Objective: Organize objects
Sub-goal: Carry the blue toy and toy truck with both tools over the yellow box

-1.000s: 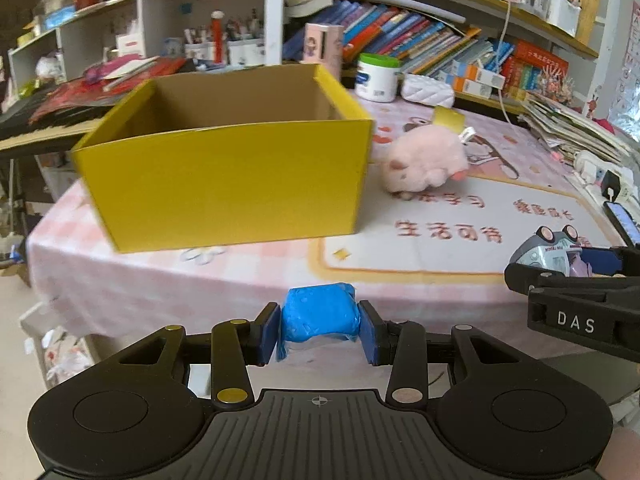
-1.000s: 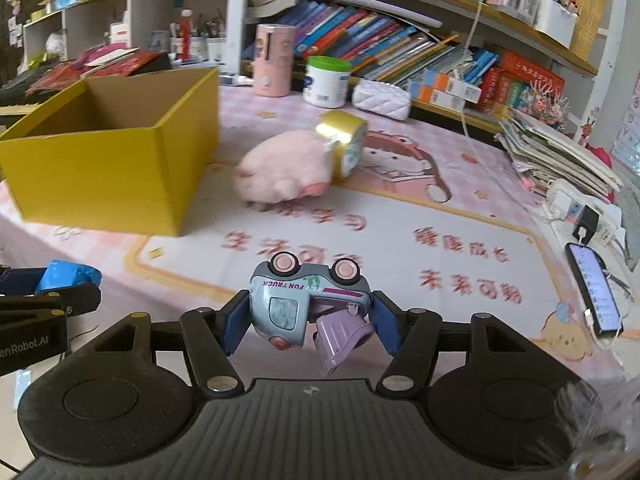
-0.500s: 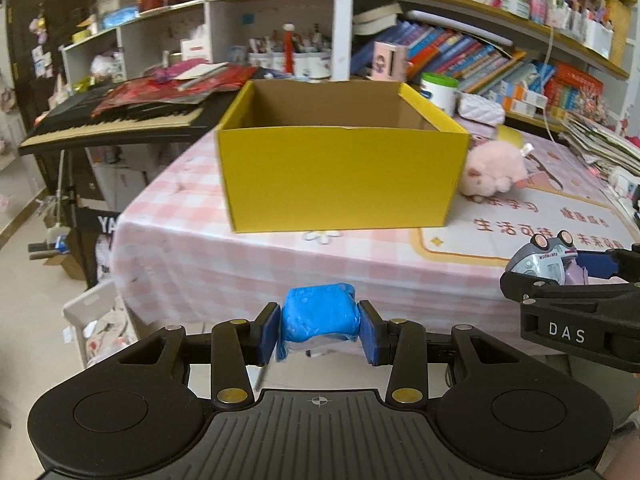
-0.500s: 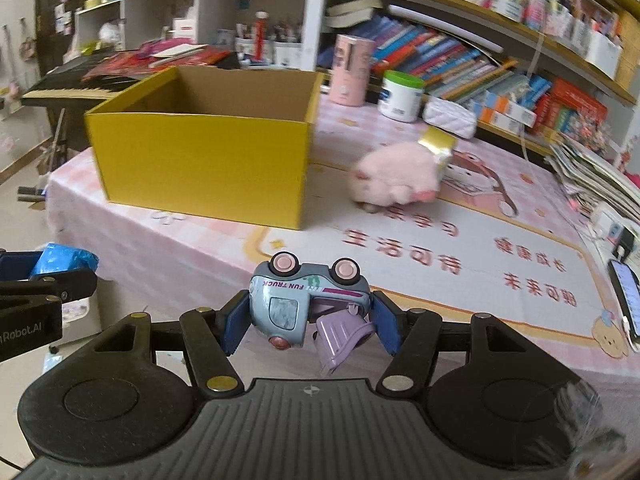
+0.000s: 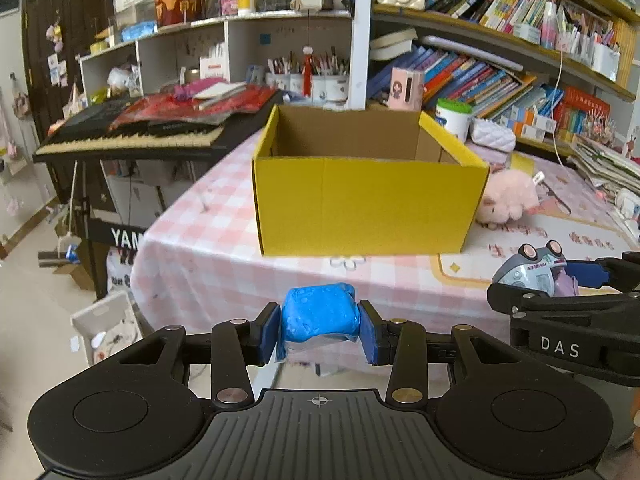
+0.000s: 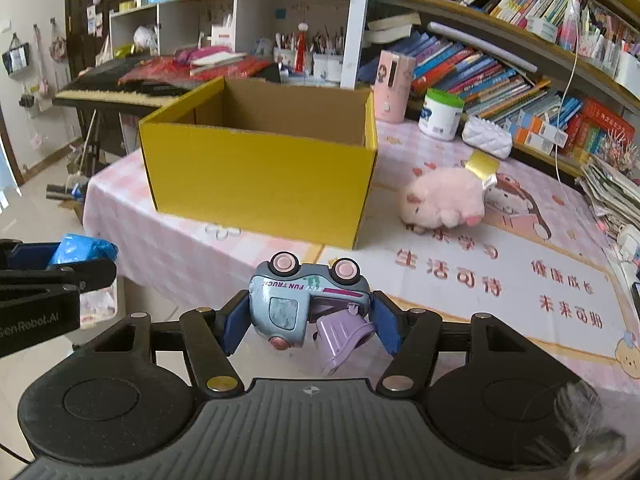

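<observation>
Off the near edge of the table (image 5: 192, 240), both grippers are held in the air, each with something between its fingers. Furthest left, a black keyboard (image 5: 132, 136) stands beside the table, with red papers heaped on its far end. Next comes the left gripper (image 5: 320, 330), its blue pads clamped on a crumpled blue packet (image 5: 320, 314); in the right wrist view the same packet (image 6: 82, 249) shows at the left edge, held short of the pink checked tablecloth. Beyond it, near the table's front corner, sits the open yellow box (image 5: 366, 206), brown cardboard inside, and what can be seen of its interior holds nothing. To the right of the packet, the right gripper (image 6: 308, 322) is closed on a light blue toy truck (image 6: 306, 300) that hangs upside down, pink wheels up, with a lilac flap drooping under it. The truck (image 5: 532, 270) is held in front of the box's right corner and apart from it. Further right, a pink plush pig (image 6: 444, 198) lies on the cloth just beside the box's right wall, a small gold carton (image 6: 484, 168) touching its back. Behind these stand a pink cylinder (image 6: 394, 86), a white jar with a green lid (image 6: 442, 114) and a white quilted pouch (image 6: 486, 142), and books fill the shelves along the wall.
</observation>
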`<state>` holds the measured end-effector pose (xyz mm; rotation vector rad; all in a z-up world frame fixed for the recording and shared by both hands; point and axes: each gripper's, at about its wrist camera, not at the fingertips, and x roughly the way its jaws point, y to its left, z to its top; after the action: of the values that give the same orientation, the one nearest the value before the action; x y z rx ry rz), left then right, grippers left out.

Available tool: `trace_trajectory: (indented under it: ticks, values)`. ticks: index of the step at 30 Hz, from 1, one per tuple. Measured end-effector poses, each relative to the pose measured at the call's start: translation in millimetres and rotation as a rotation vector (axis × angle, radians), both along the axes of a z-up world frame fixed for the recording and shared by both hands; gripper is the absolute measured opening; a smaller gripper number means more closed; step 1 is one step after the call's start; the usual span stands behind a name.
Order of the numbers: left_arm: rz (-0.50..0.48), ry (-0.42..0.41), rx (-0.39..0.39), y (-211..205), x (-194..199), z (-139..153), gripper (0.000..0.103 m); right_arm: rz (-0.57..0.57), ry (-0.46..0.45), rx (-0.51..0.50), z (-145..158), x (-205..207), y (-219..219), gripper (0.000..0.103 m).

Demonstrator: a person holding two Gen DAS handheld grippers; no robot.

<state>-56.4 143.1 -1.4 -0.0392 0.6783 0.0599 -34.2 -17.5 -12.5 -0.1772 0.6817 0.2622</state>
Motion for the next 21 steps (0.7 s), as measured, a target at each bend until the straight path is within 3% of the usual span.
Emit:
trace_trajectory:
  ticks: [7, 13, 21]
  values:
    - [0.002, -0.101, 0.049, -2, 22, 23, 0.040, -0.005, -0.099, 0.049, 25, 18, -2, 0.061]
    - [0.010, -0.169, 0.082, -2, 59, 40, 0.040, -0.006, -0.164, 0.095, 50, 62, -1, 0.061]
    - [0.046, -0.185, 0.085, -8, 122, 41, 0.040, 0.053, -0.200, 0.095, 65, 129, 2, 0.061]
